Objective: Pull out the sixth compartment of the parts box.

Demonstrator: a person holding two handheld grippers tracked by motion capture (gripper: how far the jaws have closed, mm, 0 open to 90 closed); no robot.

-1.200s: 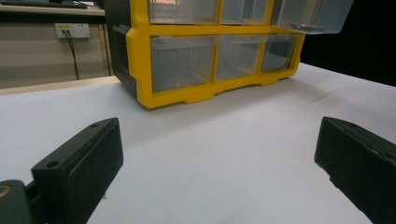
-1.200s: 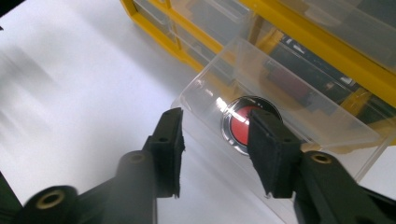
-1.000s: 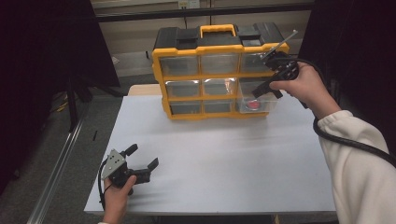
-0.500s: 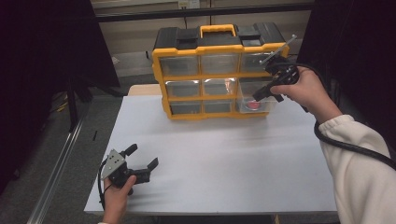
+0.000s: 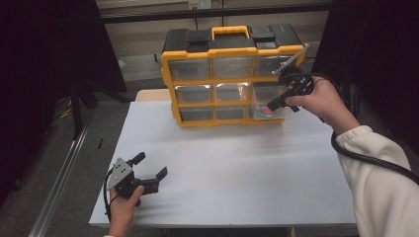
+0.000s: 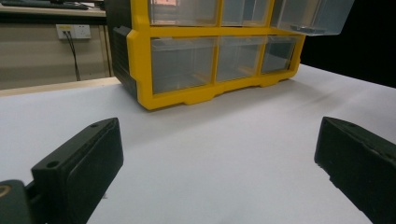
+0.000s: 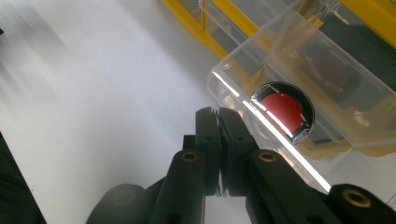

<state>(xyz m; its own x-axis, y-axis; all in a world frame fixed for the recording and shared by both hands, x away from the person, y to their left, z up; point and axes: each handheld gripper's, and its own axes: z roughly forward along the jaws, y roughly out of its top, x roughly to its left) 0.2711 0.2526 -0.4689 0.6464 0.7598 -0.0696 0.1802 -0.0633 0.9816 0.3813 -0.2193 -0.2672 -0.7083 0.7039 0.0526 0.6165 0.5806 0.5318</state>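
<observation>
Right gripper (image 7: 219, 116) jaws just closed, empty; one red disc (image 7: 281, 111) in one drawer (image 7: 327, 154)

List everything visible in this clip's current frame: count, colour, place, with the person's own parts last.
Drawer cabinet: one, yellow and black, far side of table.
Open drawer: one, clear, pulled out of the cabinet's right column.
Round object: one, red, inside the open drawer.
Table: one, white.
Left gripper: black, jaws open and empty, near left corner.
Right gripper: black, jaws shut and empty, just closed, at the open drawer's front.
</observation>
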